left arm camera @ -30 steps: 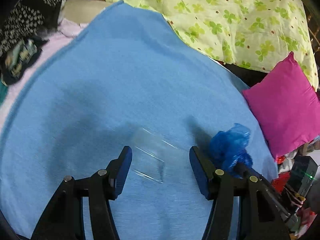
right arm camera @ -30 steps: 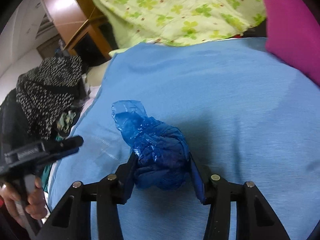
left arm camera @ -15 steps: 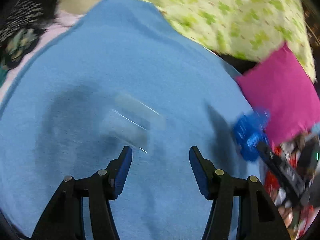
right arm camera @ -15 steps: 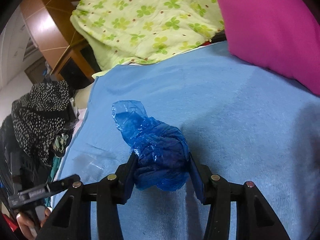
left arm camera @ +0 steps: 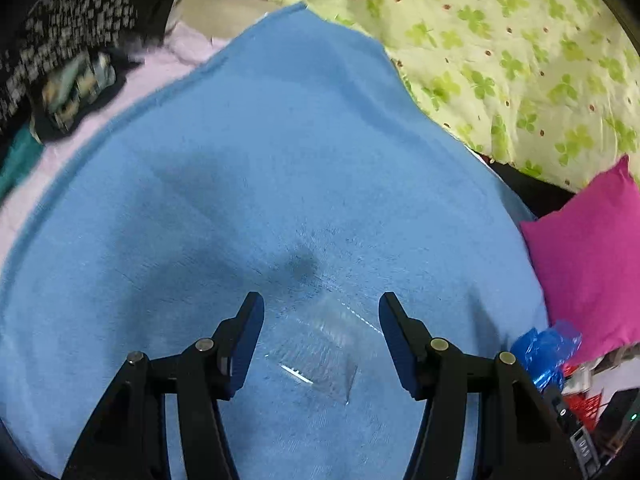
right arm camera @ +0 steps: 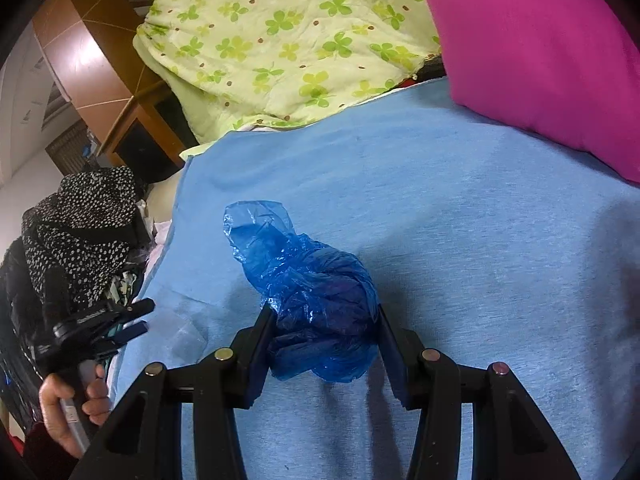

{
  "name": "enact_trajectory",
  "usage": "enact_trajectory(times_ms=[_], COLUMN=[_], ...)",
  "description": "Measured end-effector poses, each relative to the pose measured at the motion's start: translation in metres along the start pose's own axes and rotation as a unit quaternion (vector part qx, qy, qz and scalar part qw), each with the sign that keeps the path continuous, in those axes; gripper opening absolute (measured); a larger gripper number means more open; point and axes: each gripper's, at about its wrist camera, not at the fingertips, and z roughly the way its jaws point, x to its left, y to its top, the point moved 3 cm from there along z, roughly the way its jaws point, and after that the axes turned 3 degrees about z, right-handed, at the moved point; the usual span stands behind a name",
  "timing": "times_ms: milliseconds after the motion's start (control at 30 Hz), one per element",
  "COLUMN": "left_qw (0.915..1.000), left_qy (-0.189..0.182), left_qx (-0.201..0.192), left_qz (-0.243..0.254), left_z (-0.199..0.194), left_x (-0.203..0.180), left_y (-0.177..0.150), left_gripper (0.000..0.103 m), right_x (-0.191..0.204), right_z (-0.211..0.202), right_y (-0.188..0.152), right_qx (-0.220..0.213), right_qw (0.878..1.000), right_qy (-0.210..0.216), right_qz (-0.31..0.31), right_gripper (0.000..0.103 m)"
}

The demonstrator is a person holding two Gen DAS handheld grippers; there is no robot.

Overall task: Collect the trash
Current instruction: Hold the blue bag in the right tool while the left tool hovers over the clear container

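Right gripper (right arm camera: 322,344) fingers clamped on crumpled blue plastic bag (right arm camera: 316,300). Left gripper (left arm camera: 321,332) fingers apart, straddling clear plastic wrapper (left arm camera: 320,354) lying on blue blanket (left arm camera: 240,160).

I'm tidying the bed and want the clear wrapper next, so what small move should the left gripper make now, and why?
Probably lower the left gripper straight down and close on the clear wrapper. It lies flat on the blue blanket between the open fingers, untouched, while the right gripper already holds the blue plastic bag.
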Motion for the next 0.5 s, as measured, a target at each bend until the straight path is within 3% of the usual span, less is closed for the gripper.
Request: enact_trajectory(times_ms=[267, 500], left_qw=[0.9936, 0.9893], left_qy=[-0.09, -0.128], left_qx=[0.029, 0.06], left_qz=[-0.062, -0.037], left_z=[0.01, 0.005], left_x=[0.007, -0.025], left_y=[-0.02, -0.046], left_gripper=[0.061, 0.061], right_x=[-0.01, -0.017], right_z=[0.0, -0.007], right_y=[0.004, 0.007], right_qx=[-0.003, -0.012], right_qw=[1.0, 1.0], right_qy=[-0.012, -0.013], right_qz=[0.01, 0.021], right_gripper=[0.052, 0.052])
